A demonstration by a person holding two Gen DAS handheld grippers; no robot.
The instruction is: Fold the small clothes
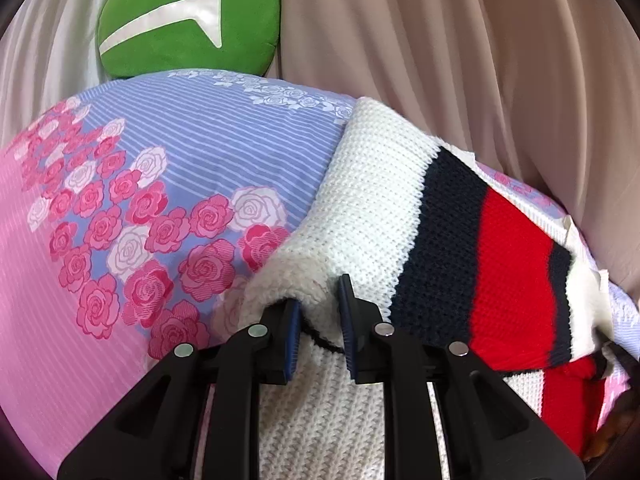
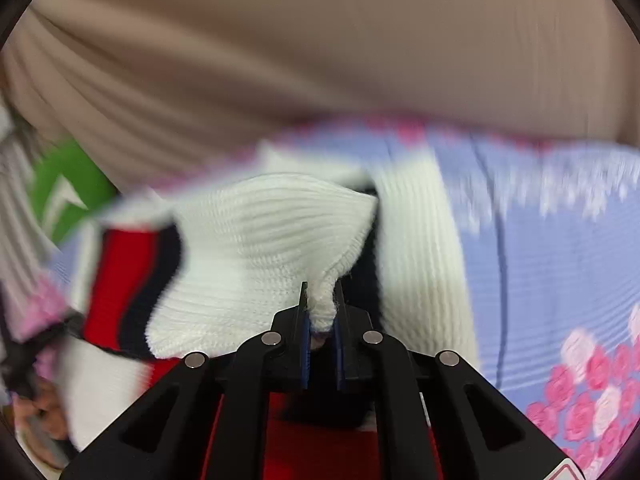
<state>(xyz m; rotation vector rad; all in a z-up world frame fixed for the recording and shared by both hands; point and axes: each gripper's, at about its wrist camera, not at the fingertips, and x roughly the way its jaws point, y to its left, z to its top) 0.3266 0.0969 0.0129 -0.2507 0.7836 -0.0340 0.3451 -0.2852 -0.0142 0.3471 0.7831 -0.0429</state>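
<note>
At the bottom of each view, both grippers pinch the same sweater (image 1: 384, 208): the left gripper (image 1: 318, 316) has its fingers clamped on a fluffy white edge, and the right gripper (image 2: 321, 312) has its fingers squeezed together on a white knit corner. The sweater is partly lifted and looks bunched, with one part lying over another, so I think the folding is begun but not finished. Farther back it rests on the flowered bed sheet (image 1: 168, 184), with a green pillow (image 1: 188, 20) in the upper left and a curtain (image 1: 480, 60) behind.
</note>
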